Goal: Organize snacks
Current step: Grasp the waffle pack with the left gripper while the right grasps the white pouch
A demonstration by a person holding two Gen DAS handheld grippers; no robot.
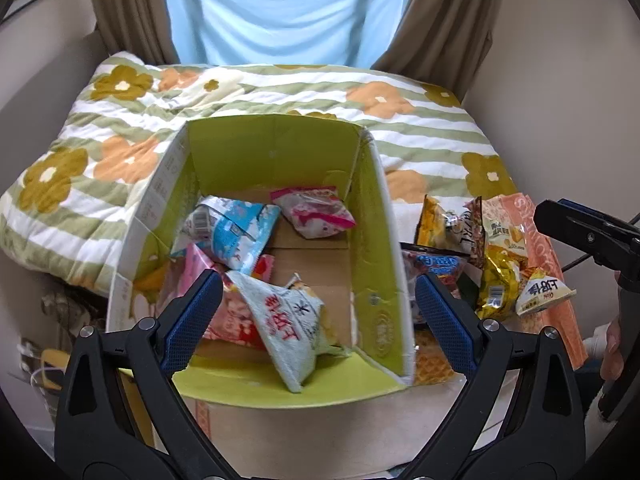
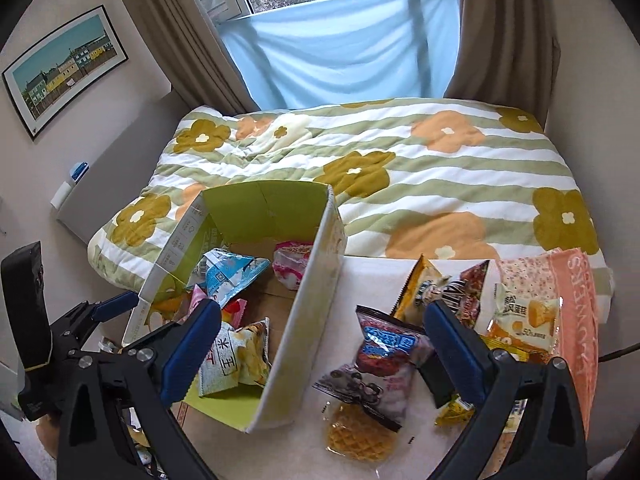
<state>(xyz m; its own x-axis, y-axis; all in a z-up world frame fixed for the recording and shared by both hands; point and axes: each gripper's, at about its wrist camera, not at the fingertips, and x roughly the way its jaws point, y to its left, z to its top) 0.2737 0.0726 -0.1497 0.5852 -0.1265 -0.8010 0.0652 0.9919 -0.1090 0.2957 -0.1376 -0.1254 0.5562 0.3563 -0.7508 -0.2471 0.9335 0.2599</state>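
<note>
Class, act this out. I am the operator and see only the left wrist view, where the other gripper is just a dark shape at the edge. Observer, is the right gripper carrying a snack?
Observer: No. The right gripper is open, with nothing between its fingers.
Operator: The box wall hides part of a packet from me. What is it?
Observer: A blue-and-red packet, lying flat outside the box, beside its wall.
Operator: Is anything nearer to me than that packet?
Observer: Yes, a waffle in clear wrap, touching the packet's near end.
</note>
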